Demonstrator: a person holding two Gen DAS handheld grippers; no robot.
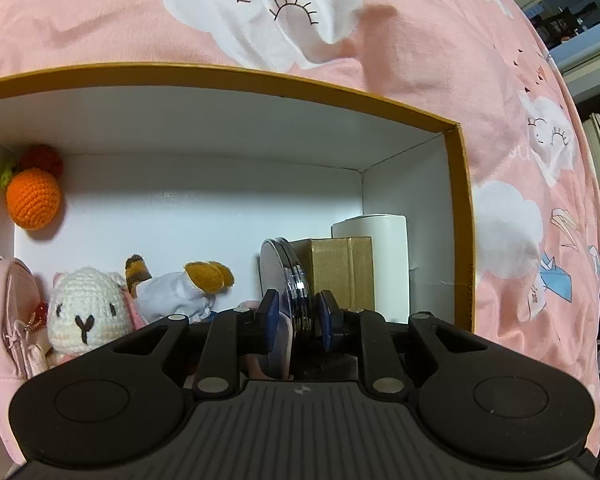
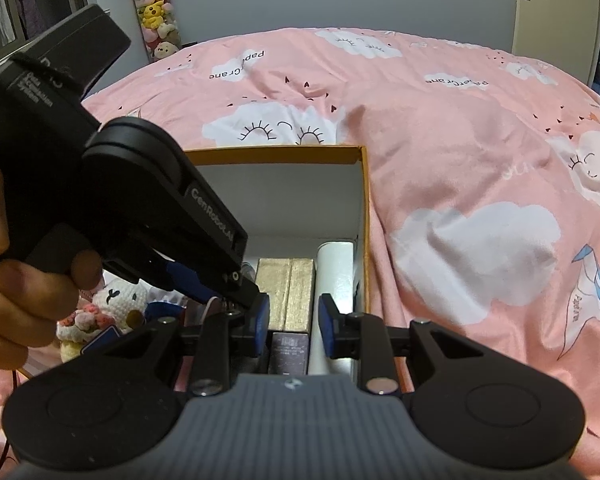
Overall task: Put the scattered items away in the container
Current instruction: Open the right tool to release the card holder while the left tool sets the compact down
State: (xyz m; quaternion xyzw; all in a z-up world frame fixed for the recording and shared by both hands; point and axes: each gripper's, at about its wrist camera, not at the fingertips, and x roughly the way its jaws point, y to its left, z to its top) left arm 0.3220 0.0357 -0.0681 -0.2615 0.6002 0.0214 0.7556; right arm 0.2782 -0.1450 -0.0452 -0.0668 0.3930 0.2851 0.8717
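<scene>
Pink bedspread (image 1: pixel 420 60) with white clouds; mustard-rimmed white box (image 1: pixel 260 76); orange crochet ball (image 1: pixel 34 202).

The far middle of the box (image 1: pixel 260 76) floor is left free. The near left is filled by soft toys (image 1: pixel 84 312), the right corner by a gold carton (image 1: pixel 340 272) and a white cylinder (image 1: pixel 380 256). The bedcover (image 2: pixel 480 168) to the right is unobstructed.
</scene>
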